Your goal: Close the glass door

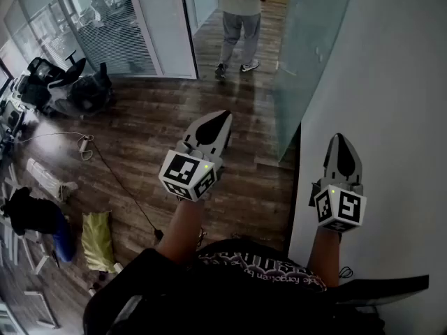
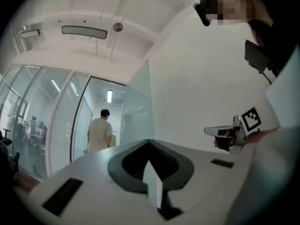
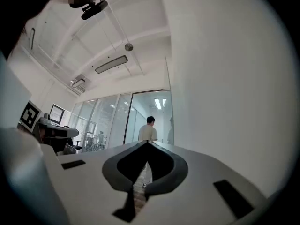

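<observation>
Two closed, empty units: left tool (image 1: pixel 223 116) and right tool (image 1: pixel 339 138).
Both are held beside the wall (image 1: pixel 391 82); the glass door (image 1: pixel 311 54) stands open ahead, alongside the wall, untouched.

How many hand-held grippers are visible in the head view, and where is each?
2. The left gripper is in the middle, above the wooden floor, pointing towards the glass door. The right gripper is at the right, before the white wall. Neither is hidden.

An office: glass partition walls (image 1: pixel 105 26), swivel chairs (image 1: pixel 91 91), monitor (image 3: pixel 56 112).
</observation>
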`<state>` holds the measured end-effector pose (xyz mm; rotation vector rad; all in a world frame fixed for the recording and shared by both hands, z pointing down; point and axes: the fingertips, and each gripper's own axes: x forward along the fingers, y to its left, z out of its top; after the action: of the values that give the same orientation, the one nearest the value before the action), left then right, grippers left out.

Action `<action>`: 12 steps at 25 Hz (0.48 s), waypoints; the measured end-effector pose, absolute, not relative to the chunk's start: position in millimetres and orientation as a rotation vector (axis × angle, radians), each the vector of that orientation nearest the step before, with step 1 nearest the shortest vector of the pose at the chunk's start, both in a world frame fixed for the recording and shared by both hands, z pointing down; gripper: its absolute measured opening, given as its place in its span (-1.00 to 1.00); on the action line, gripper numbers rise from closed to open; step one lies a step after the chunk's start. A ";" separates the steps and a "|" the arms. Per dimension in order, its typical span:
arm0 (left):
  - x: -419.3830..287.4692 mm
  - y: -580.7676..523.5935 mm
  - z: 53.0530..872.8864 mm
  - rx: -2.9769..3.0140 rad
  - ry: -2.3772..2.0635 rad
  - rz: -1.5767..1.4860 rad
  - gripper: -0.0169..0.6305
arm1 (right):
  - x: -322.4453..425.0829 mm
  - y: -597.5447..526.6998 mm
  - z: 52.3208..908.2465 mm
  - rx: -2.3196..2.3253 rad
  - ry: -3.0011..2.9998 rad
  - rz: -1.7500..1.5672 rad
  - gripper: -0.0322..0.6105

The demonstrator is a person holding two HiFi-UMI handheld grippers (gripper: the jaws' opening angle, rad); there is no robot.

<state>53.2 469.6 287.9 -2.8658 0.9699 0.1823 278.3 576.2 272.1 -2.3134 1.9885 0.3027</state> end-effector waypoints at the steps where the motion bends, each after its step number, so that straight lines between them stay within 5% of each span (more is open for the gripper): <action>1: 55.4 465.5 285.5 -2.866 0.972 0.180 -0.94 | 278.0 572.9 270.0 -2.308 1.993 0.309 -0.89; 12: 64.5 454.8 274.4 -2.844 0.946 0.198 -0.94 | 272.3 555.8 267.4 -2.285 2.031 0.325 -0.89</action>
<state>64.5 454.8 274.4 -2.8437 0.9457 0.1984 272.3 555.8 267.4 -2.2852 2.0311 0.3249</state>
